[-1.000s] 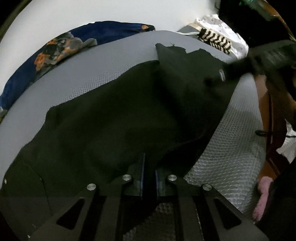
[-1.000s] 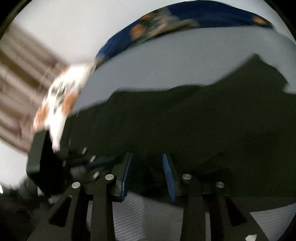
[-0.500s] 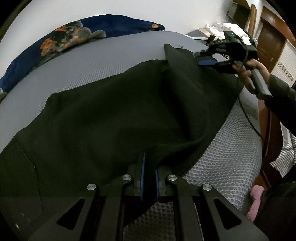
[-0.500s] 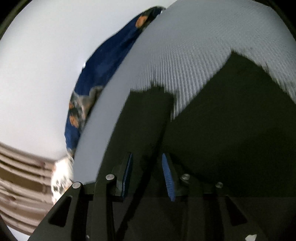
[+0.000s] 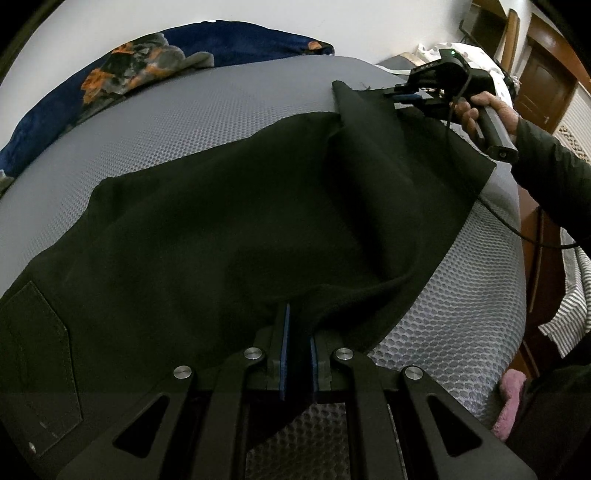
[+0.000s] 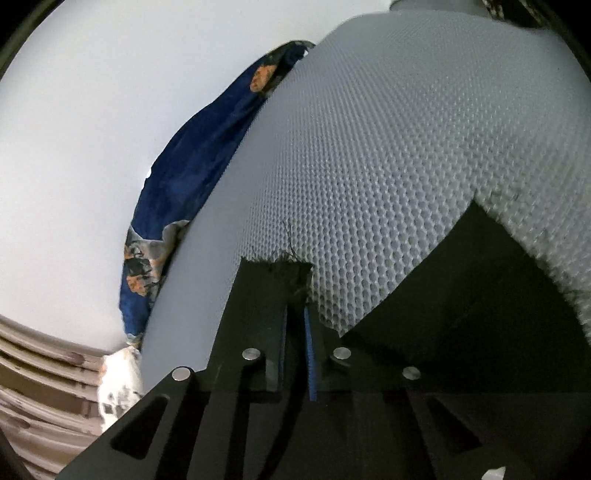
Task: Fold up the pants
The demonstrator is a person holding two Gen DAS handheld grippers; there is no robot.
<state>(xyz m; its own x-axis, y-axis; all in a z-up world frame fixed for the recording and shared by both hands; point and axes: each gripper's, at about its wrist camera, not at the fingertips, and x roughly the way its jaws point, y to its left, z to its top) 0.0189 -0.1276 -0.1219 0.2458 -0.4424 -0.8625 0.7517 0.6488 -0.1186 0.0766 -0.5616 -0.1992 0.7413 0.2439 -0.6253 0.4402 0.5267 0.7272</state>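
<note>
1. the left claw (image 5: 297, 354) is shut tight. its two blue pads (image 5: 284, 347) pinch a fold of the black pants (image 5: 221, 236) at the near edge.
2. the right claw (image 6: 295, 343) is closing. its blue pads (image 6: 309, 354) are almost together, and the frayed end of a pant leg (image 6: 273, 280) sits between them. the pads look like they press on the cloth.
3. in the left view you can see the right claw (image 5: 406, 98) far away, at the top right. it points at the far corner of the pants.
4. a hand (image 5: 480, 110) holds that claw by its black handle. a dark sleeve (image 5: 550, 170) goes off to the right. a black cord (image 5: 517, 229) hangs down from the claw.
5. the pants lie spread out on a gray bed (image 5: 192, 122) with a bumpy net cover. they go from the near left side up to the far right.
6. a back pocket (image 5: 37, 369) shows at the bottom left of the left view.
7. one pant leg lies on top of the other. there is a long ridge in the cloth running up toward the far corner.
8. a blue blanket (image 5: 147, 62) with orange flowers lies along the far side of the bed, next to the white wall (image 5: 258, 14).
9. a pink fuzzy thing (image 5: 511, 402) sits low beside the bed on the right. a striped cloth (image 5: 569, 314) hangs there too.
10. a brown door (image 5: 546, 85) is at the far right.
</note>
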